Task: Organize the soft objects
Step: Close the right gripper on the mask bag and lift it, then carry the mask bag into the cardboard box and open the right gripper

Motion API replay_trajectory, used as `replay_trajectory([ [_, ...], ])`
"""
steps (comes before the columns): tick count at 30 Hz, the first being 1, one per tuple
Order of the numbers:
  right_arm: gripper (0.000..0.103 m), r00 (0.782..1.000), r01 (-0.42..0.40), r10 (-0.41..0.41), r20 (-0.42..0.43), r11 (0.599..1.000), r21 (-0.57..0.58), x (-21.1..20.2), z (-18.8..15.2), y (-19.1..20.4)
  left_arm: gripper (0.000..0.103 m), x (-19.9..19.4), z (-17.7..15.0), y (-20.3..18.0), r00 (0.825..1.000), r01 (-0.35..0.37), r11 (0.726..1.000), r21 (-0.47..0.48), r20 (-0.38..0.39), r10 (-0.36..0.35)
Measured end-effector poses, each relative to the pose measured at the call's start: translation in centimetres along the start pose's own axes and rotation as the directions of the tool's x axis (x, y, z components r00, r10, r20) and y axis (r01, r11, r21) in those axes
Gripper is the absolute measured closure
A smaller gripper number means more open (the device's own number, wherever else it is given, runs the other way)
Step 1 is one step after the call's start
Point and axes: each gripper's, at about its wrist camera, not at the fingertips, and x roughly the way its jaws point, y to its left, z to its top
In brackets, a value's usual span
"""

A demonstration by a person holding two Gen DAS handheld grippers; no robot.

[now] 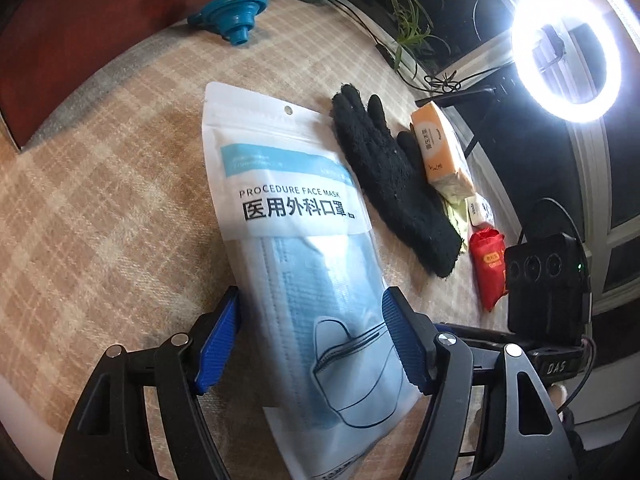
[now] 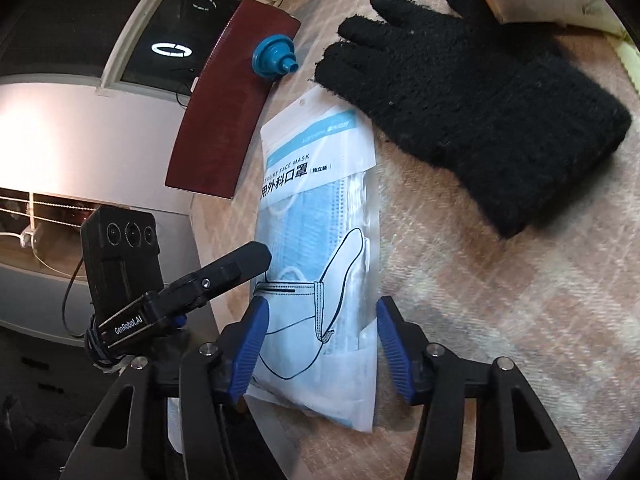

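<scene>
A white and blue face mask pack [image 1: 304, 240] lies flat on the checked cloth, its near end between the open blue pads of my left gripper [image 1: 312, 344]. The same pack [image 2: 320, 256] also lies between the open pads of my right gripper [image 2: 318, 348]. The pads stand to either side of the pack with gaps, so neither grips it. A black knitted glove [image 1: 392, 176] lies just right of the pack, also in the right wrist view [image 2: 472, 92]. An orange tissue pack [image 1: 440, 148] lies beyond the glove.
A teal funnel [image 1: 236, 12] lies at the far left near a dark red board [image 2: 232, 100]. A small white packet [image 1: 478, 210] and a red pouch [image 1: 490, 268] lie at the right table edge. A bright ring light [image 1: 568, 54] stands beyond.
</scene>
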Motion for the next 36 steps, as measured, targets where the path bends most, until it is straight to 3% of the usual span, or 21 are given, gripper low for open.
replay_trajectory([
  [9,0.075,1.0,0.02,-0.02,0.01,1.0,-0.003,0.4,-0.8,0.7,0.049,-0.3,-0.2,0.5,1.0,-0.013,1.0,-0.007,-0.022,0.013],
  [25,0.076,0.998,0.043,-0.04,0.04,0.997,-0.059,0.2,-1.6,4.2,0.051,-3.5,-0.3,0.1,0.999,-0.031,0.999,0.038,0.043,0.029],
  [36,0.076,0.993,0.087,-0.074,0.094,0.987,-0.139,-1.5,-0.8,9.4,0.051,-8.1,1.0,-0.7,0.992,-0.019,0.997,0.079,0.126,0.009],
])
